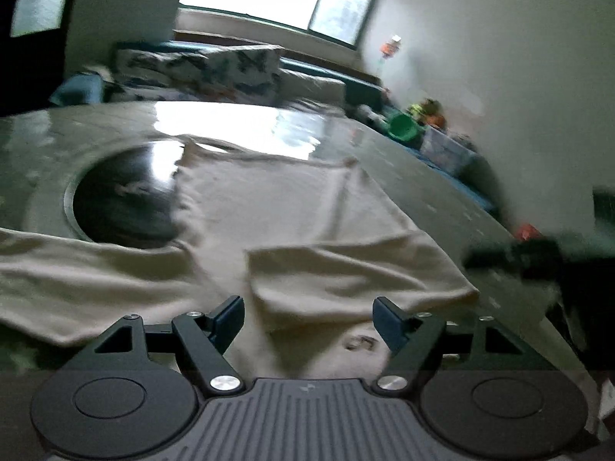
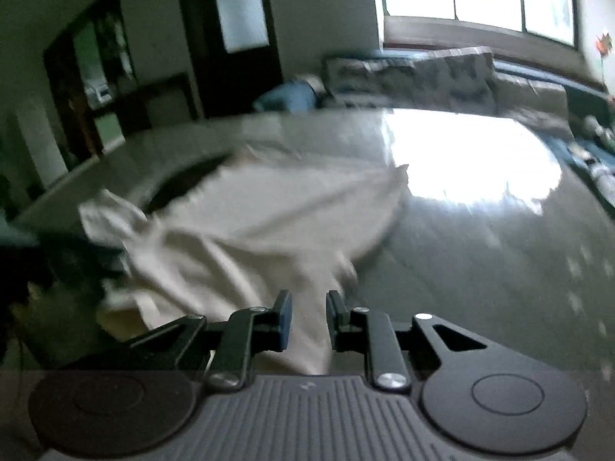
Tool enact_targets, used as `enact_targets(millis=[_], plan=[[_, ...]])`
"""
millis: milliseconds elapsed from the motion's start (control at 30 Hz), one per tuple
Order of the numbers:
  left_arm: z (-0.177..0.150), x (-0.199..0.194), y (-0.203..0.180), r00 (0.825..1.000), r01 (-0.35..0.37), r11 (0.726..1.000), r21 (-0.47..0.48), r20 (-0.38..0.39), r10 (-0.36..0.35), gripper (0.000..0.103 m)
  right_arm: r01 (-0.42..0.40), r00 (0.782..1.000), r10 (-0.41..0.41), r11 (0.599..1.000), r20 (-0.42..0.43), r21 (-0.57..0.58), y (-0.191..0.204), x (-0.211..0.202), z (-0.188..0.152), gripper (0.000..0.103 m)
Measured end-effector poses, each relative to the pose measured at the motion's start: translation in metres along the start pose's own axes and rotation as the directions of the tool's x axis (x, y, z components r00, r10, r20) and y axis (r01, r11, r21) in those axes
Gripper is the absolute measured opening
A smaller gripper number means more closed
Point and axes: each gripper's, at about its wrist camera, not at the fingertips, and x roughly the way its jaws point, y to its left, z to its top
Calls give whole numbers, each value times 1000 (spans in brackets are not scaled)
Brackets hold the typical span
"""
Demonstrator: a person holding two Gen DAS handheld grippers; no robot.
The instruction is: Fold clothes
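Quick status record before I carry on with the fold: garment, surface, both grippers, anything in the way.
garment: cream garment spread on the table, one flap already folded over near the left gripper
surface: glossy table with a dark round inset, partly covered by the cloth
left gripper: jaws wide apart, low over the near hem, holding nothing
right gripper: jaws narrowly apart with cloth running between them; grip unclear
clutter: green bowl and toys beyond the table's far edge
image quality: both views motion-blurred
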Motion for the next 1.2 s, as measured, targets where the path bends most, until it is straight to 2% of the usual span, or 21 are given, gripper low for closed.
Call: enact_targets(millis=[67, 167, 233, 267, 367, 400, 467, 500, 700, 733, 767, 867, 1000, 1133, 1167, 1200], plan=[[6, -7, 4, 999, -22, 1000, -17, 32, 22, 76, 0, 1000, 0, 1000, -8, 8, -3, 0, -9, 19], [16, -9, 2, 998, -3, 1000, -21, 57, 4, 75, 3, 1000, -3, 1000, -15, -22, -3, 7, -18, 19], [18, -1, -7, 999, 11, 1000, 16, 42, -12, 72, 8, 999, -10, 999, -37, -52, 1, 14, -20, 19], [18, 4, -11, 999, 17, 999, 35, 32, -18, 67, 9, 999, -12, 998, -45, -62, 2, 16, -21, 19], [16, 23, -19, 1000, 13, 998, 63, -18, -12, 62, -5, 1000, 4, 999, -21, -33, -4, 10, -11, 19], [15, 27, -19, 1000, 14, 998, 64, -28, -12, 61, -8, 1000, 8, 1000, -10, -16, -8, 9, -6, 21], [13, 35, -19, 999, 16, 998, 66, -49, -13, 61, 2, 1000, -2, 1000, 11, 30, -15, 15, 5, 36], [13, 37, -19, 999, 10, 998, 69, -52, -6, 61, 6, 1000, -7, 999, 16, 49, -18, 19, 9, 37], [10, 40, -20, 998, -23, 994, 104, -57, 29, 61, -6, 1000, 6, 986, 2, 165, -32, 55, 22, 35], [9, 40, -20, 998, -32, 993, 114, -57, 39, 61, -2, 1000, 3, 987, -3, 162, -31, 59, 22, 33], [8, 41, -19, 997, -43, 992, 119, -60, 50, 61, 1, 1000, 0, 987, -9, 159, -30, 63, 22, 23], [7, 42, -14, 996, -56, 992, 110, -67, 64, 61, 36, 999, -35, 991, -9, 127, -25, 64, 18, 17], [14, 45, -10, 996, -65, 994, 92, -57, 71, 61, 83, 997, -83, 992, 0, 93, -20, 58, 15, 17], [24, 55, -8, 996, -73, 994, 81, -51, 77, 61, 94, 995, -97, 991, 31, 100, -16, 54, 20, 20], [26, 57, -7, 996, -75, 994, 78, -50, 79, 57, 97, 993, -102, 992, 54, 84, -13, 52, 23, 20], [28, 59, -7, 996, -76, 994, 76, -48, 80, 45, 94, 993, -99, 993, 71, 68, -10, 50, 26, 20]])
